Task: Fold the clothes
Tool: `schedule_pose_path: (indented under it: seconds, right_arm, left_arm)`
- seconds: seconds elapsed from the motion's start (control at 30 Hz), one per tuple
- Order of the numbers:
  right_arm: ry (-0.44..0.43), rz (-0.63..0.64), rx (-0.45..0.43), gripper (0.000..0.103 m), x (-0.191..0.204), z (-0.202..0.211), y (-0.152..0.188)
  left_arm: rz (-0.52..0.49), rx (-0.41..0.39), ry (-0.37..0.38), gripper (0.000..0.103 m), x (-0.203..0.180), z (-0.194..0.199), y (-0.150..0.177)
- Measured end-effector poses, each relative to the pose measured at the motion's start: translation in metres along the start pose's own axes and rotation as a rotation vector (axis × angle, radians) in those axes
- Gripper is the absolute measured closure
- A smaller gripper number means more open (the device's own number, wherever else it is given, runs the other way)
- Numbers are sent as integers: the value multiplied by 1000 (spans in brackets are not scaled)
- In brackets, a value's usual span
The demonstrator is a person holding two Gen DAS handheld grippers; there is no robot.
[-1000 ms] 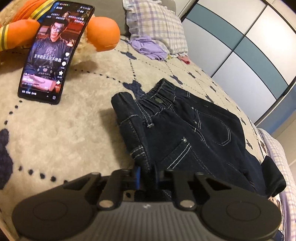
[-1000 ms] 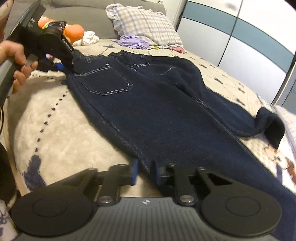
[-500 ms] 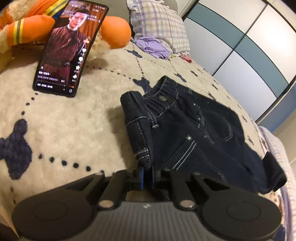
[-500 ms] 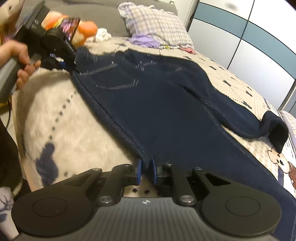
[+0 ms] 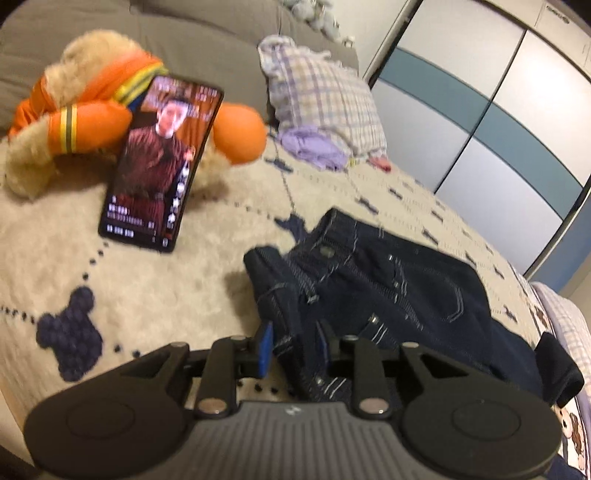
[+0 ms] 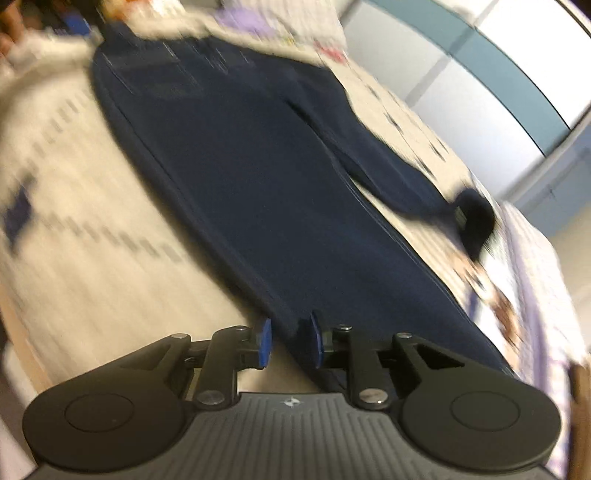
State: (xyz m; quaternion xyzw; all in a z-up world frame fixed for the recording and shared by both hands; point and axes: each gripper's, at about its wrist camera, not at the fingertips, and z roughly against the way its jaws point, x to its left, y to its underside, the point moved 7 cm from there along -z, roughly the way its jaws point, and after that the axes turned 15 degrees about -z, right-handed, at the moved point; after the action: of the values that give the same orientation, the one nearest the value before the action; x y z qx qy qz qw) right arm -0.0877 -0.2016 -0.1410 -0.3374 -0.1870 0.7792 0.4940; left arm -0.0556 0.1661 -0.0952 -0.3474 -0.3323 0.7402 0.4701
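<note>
Dark blue jeans [image 5: 388, 288] lie folded lengthwise on a cream blanket [image 5: 129, 277], waistband toward the phone. My left gripper [image 5: 293, 345] is at the near waist corner. Its jaws are opening and the folded denim edge stands loose between the blue pads [image 5: 265, 347]. In the blurred right wrist view the jeans [image 6: 258, 184] run away from me along the leg. My right gripper [image 6: 290, 343] is at the near leg edge. Its jaws are opening too, with the denim seam between them and a gap at the left pad [image 6: 264, 343].
A lit phone [image 5: 162, 162] leans on an orange and tan plush toy [image 5: 74, 118]. A plaid pillow [image 5: 321, 96] and a purple cloth [image 5: 310, 149] lie behind. Blue and white wardrobe doors [image 5: 480, 129] stand to the right. A hand [image 6: 7, 33] shows blurred at the top left.
Both grippers were shut on the jeans' edge; now their pads have parted. The left view has drawn back and risen a little. The right view has swung sideways and blurred.
</note>
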Motion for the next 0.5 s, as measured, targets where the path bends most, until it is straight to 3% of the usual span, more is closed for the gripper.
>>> schedule_pose_path:
  seconds: [0.07, 0.27, 0.5]
  right_arm:
    - [66, 3, 58, 81, -22, -3, 12]
    - [259, 45, 232, 81, -80, -13, 44]
    - [398, 133, 342, 81, -119, -20, 75]
  left_arm:
    - [-41, -5, 30, 62, -10, 1, -2]
    - [-185, 53, 172, 62, -56, -3, 10]
    - [-335, 141, 323, 59, -112, -12, 27]
